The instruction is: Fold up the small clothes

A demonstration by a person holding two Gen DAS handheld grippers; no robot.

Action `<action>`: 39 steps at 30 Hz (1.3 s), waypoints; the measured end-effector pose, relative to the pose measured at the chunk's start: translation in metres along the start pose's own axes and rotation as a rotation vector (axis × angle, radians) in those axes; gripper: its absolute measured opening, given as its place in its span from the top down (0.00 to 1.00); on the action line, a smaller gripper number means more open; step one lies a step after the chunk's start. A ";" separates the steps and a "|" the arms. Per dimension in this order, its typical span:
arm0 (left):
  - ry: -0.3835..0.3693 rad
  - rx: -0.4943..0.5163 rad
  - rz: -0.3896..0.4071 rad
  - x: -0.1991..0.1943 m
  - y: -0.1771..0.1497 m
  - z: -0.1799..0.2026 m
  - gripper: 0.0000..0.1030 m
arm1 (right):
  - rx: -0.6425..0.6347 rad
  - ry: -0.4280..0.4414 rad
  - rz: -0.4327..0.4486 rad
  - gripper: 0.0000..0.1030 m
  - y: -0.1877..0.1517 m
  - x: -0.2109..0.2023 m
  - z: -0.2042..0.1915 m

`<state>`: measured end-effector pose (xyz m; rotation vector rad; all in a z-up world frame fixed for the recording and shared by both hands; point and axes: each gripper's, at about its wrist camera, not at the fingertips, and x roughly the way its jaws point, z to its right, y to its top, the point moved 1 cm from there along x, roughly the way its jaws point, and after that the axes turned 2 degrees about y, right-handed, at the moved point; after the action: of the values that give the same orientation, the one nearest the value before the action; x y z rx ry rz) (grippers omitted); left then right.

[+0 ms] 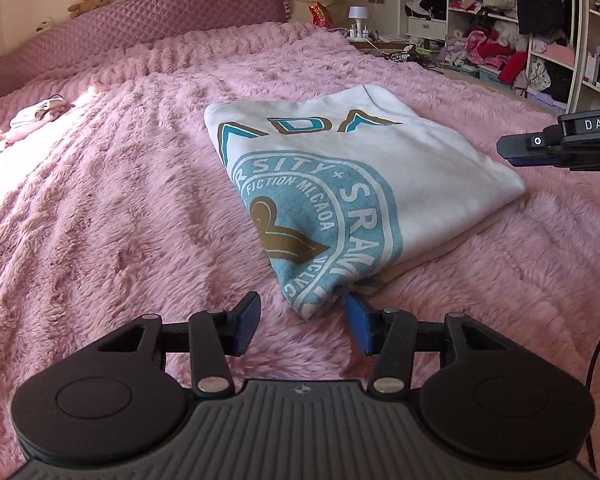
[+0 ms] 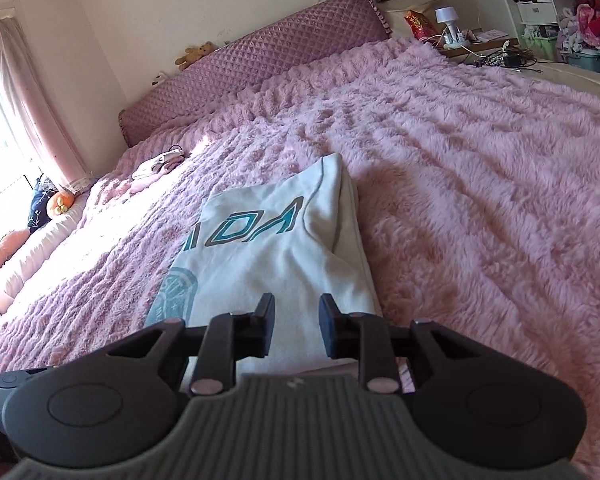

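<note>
A folded white shirt (image 1: 340,176) with a blue round print and teal letters lies on the pink fluffy bedspread (image 1: 120,220). My left gripper (image 1: 302,326) is open and empty, its fingers on either side of the shirt's near corner, just short of it. My right gripper (image 2: 296,330) is open and empty, hovering over the shirt's near edge (image 2: 276,264). The right gripper also shows in the left wrist view (image 1: 560,146) at the right, above the shirt's far right side.
A small folded pale garment (image 1: 40,114) lies far left on the bed. A purple quilted headboard (image 1: 148,28) runs along the back. Cluttered shelves (image 1: 500,32) stand at the right. A bedside table with a lamp (image 2: 448,20) and cables is at the far corner.
</note>
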<state>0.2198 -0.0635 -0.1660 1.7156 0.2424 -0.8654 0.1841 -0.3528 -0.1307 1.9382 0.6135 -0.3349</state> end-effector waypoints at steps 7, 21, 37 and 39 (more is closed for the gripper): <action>-0.013 -0.050 0.017 -0.002 0.001 -0.002 0.60 | 0.038 0.000 -0.027 0.75 -0.005 0.013 -0.003; 0.015 -0.378 -0.007 0.005 0.000 -0.021 0.86 | 0.026 -0.026 -0.074 0.74 -0.018 0.031 0.002; 0.125 -0.238 -0.026 -0.024 -0.006 -0.011 0.93 | 0.033 -0.042 -0.069 0.74 -0.014 0.028 0.006; 0.092 -0.265 0.046 -0.036 0.003 -0.016 0.92 | 0.027 0.003 -0.012 0.73 -0.006 0.020 -0.002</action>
<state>0.2026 -0.0408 -0.1384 1.5088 0.3616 -0.6882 0.1979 -0.3437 -0.1440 1.9618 0.6258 -0.3502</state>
